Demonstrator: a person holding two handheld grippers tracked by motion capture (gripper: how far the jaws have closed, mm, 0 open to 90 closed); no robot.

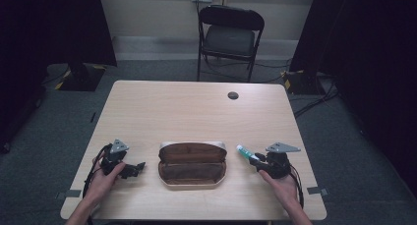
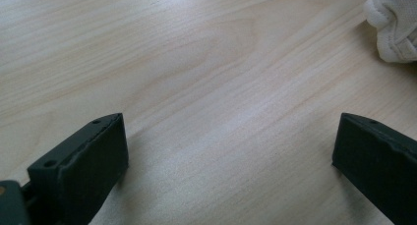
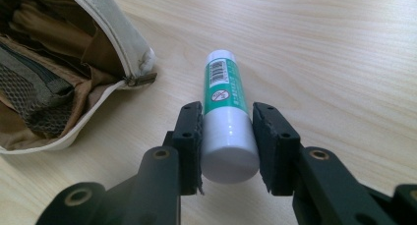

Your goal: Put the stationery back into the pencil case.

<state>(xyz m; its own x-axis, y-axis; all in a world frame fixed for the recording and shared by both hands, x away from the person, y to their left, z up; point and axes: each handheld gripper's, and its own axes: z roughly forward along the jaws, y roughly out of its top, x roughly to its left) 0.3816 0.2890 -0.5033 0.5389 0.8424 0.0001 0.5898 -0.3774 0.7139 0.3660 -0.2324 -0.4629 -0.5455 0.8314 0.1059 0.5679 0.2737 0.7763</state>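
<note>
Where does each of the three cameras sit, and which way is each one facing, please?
High view: above the person's side, looking forward and down on the table; both forearms and hands show.
Left gripper view: on the left gripper, looking along its open jaws at bare wood.
Right gripper view: on the right gripper, jaws clamping a glue stick.
Shared: the open pouch appears in high and right views.

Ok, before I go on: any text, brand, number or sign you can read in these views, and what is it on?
Glue stick in the right tongs: a barcode with digits under it, too small to read.
Same glue stick: a round crossed-out prohibition sign; no words legible on the green label.
Pencil case: no readable text.
Table and left tongs: none.
</note>
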